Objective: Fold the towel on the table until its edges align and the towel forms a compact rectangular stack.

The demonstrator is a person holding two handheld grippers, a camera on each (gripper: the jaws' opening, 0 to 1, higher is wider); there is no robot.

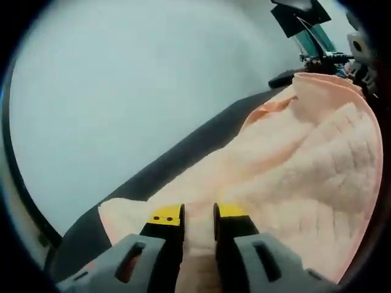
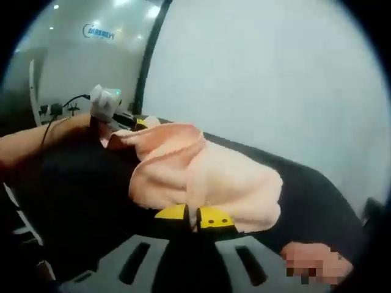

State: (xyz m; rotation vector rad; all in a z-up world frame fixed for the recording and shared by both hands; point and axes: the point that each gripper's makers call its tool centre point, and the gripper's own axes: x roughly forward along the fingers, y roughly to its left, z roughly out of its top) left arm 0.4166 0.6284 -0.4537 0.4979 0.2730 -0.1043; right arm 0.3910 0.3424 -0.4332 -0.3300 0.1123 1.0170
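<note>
Both grippers, left (image 1: 199,215) and right (image 2: 193,215), are pinching the peach towel (image 1: 293,177), which I'm judging bunched, folding barely begun.

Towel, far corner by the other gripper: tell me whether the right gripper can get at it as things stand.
Probably not now: the right gripper is already shut on the towel, so it would have to let go first.

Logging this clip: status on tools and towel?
Left tool shut on peach terry towel. Right tool shut on its other edge. Towel lifted over black table, unfolded. Nothing in the way.
</note>
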